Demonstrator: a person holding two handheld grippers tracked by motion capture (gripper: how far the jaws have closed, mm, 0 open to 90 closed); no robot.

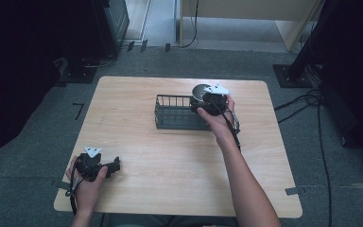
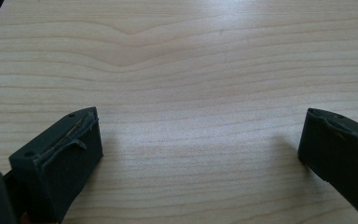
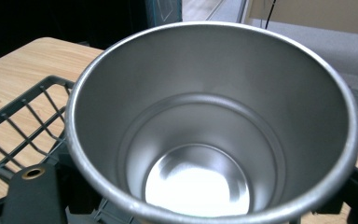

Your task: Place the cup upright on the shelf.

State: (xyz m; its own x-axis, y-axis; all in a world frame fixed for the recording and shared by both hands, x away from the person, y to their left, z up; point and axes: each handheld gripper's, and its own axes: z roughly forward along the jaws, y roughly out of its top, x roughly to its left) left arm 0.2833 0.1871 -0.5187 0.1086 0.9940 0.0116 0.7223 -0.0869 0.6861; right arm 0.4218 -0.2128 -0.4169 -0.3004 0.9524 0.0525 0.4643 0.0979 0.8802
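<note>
While the left hand-held gripper [image 1: 116, 165] rests low on the near-left part of the wooden surface [image 1: 170, 156] with its 2 jaws spread wide over bare wood, the right hand-held gripper [image 1: 207, 105] is at the right end of the dark wire basket [image 1: 172, 113] near the surface's far side. A steel cup [image 3: 214, 126] (empty, its mouth facing the right gripper view) sits between that gripper's jaws above the basket, apparently clamped, though the contact is hidden

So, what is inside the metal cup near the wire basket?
The metal cup looks empty: its shiny bottom and bare steel walls show in the right gripper view. What lies under it is covered; part of the wire basket shows beside it.
</note>
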